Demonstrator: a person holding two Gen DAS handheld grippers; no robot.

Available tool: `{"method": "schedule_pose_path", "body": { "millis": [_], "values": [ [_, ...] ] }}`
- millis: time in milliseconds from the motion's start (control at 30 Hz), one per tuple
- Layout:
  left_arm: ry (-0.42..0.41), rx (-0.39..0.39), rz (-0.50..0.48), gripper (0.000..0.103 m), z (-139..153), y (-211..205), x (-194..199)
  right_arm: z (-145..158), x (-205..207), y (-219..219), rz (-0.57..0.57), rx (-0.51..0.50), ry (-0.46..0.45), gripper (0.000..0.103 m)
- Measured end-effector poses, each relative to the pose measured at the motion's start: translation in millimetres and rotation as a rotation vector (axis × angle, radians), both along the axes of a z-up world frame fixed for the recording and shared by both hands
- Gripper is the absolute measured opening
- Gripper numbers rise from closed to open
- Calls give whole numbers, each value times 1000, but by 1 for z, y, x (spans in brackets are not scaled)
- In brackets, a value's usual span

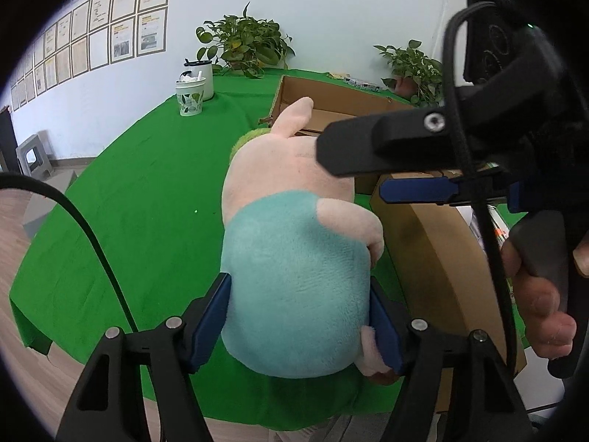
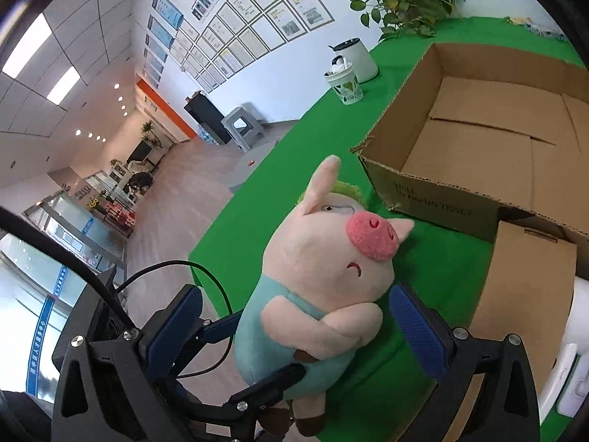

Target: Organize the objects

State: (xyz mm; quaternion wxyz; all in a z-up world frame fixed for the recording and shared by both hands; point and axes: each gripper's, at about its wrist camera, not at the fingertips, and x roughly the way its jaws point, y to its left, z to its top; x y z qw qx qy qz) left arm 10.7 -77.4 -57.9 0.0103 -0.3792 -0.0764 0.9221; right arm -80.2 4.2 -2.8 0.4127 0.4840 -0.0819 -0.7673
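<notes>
Left gripper (image 1: 300,326) fingers pinch the plush pig (image 1: 294,258); right gripper (image 2: 294,331) open around it. Next, likely the box (image 2: 478,129) at two o'clock.

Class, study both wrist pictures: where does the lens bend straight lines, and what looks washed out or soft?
Left wrist view: the green table edge bows into a curve, corners go black, the near right claw looks soft. Right wrist view: the cardboard box rim curves, the ceiling lights blow out white.

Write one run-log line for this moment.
left claw: shut on pink plush pig in teal outfit | right claw: open around pig | open brown cardboard box: empty
</notes>
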Motion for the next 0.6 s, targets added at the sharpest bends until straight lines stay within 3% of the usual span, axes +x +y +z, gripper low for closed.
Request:
{"method": "schedule_pose_path", "body": {
  "millis": [267, 333, 400, 500, 600],
  "values": [
    [20, -40, -17, 62, 2, 10, 6, -24, 7, -21, -18, 88, -36, 97],
    [27, -56, -16, 59, 4, 14, 8, -26, 10, -22, -31, 105, -20, 91],
    [31, -81, -17, 57, 8, 19, 8, -27, 13, -20, -49, 123, 10, 76],
    [48, -88, -13, 56, 19, 24, 10, -25, 13, -14, -69, 93, 12, 70],
    [84, -143, -3, 56, 36, 32, 13, -16, 10, -4, -87, 29, 10, 67]
  ]
}}
